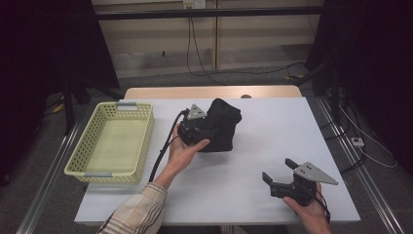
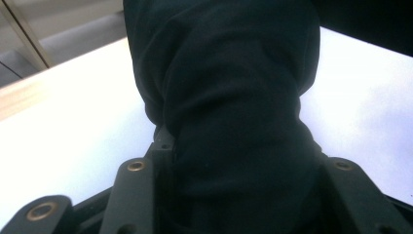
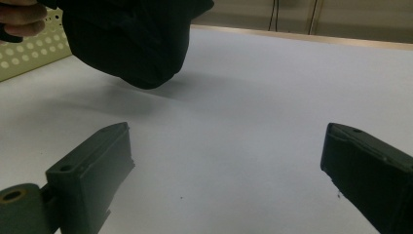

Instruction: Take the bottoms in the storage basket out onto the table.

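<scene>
Black cloth bundle [image 1: 221,126] pinched upright in left gripper [image 1: 194,127] jaws, just right of yellow basket [image 1: 113,142]. Right gripper [image 1: 281,178] well right of basket, jaws spread, empty, aimed toward bundle.

Black cloth bundle [image 1: 221,124], pale yellow perforated basket [image 1: 113,141], white table [image 1: 263,146], beige plaid sleeve [image 1: 136,214].
</scene>
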`<state>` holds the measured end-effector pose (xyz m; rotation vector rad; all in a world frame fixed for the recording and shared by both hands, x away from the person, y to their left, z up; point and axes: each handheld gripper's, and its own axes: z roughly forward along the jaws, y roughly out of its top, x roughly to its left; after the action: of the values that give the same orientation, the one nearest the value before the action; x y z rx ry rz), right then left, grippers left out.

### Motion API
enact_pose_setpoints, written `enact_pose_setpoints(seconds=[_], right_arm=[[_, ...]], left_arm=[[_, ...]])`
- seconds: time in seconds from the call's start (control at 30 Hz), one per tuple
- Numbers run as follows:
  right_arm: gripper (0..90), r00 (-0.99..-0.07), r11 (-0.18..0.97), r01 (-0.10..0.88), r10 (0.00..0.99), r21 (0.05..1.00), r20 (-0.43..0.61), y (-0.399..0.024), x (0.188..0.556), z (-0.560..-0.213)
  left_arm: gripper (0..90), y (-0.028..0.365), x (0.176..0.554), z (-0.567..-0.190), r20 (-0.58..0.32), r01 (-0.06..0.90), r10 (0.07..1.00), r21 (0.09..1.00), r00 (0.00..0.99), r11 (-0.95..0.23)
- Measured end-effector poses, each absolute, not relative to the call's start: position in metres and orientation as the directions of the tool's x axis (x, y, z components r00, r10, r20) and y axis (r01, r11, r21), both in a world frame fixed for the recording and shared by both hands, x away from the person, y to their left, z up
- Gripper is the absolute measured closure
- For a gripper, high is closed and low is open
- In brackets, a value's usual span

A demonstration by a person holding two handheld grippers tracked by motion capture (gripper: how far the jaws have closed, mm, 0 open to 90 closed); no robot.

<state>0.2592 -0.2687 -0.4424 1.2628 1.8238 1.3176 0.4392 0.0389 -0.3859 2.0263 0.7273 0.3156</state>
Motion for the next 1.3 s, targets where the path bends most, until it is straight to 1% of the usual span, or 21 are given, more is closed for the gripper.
enact_pose_setpoints(seconds=[0.07, 0.1, 0.2, 0.23, 0.3, 0.33, 0.77, 1.23, 1.3], right_arm=[[4.6, -0.404, 0.075, 0.368, 0.911, 0.927, 0.086, -0.269, 0.259, -0.442], [4.6, -0.404, 0.075, 0.368, 0.911, 0.927, 0.086, -0.269, 0.259, -0.442], [4.6, -0.407, 0.079, 0.367, 0.910, 0.927, 0.083, -0.269, 0.259, -0.442], [4.6, -0.407, 0.079, 0.367, 0.910, 0.927, 0.083, -0.269, 0.259, -0.442], [4.6, -0.405, 0.075, 0.368, 0.910, 0.927, 0.087, -0.269, 0.259, -0.442], [4.6, -0.405, 0.075, 0.368, 0.910, 0.927, 0.087, -0.269, 0.259, -0.442], [4.6, -0.409, 0.081, 0.367, 0.909, 0.927, 0.082, -0.269, 0.259, -0.442], [4.6, -0.406, 0.076, 0.372, 0.910, 0.925, 0.089, -0.268, 0.259, -0.443], [4.6, -0.407, 0.076, 0.371, 0.909, 0.925, 0.088, -0.268, 0.259, -0.443]], left_arm=[[52.5, 0.040, 0.442, -0.389, -0.121, 0.412, 0.598, 0.829, 0.793, -0.378], [52.5, 0.040, 0.443, -0.390, -0.125, 0.416, 0.600, 0.827, 0.791, -0.377], [52.5, 0.037, 0.442, -0.393, -0.047, 0.388, 0.623, 0.818, 0.781, -0.425], [52.5, 0.038, 0.443, -0.394, -0.041, 0.386, 0.619, 0.813, 0.784, -0.436], [52.5, 0.037, 0.444, -0.396, -0.059, 0.398, 0.619, 0.812, 0.783, -0.427], [52.5, 0.037, 0.445, -0.397, -0.043, 0.391, 0.620, 0.809, 0.784, -0.439], [50.9, 0.029, 0.448, -0.413, -0.056, 0.436, 0.625, 0.764, 0.779, -0.475], [47.3, 0.024, 0.450, -0.425, -0.022, 0.431, 0.617, 0.735, 0.786, -0.523], [46.2, 0.023, 0.450, -0.425, -0.029, 0.427, 0.603, 0.733, 0.797, -0.529]])
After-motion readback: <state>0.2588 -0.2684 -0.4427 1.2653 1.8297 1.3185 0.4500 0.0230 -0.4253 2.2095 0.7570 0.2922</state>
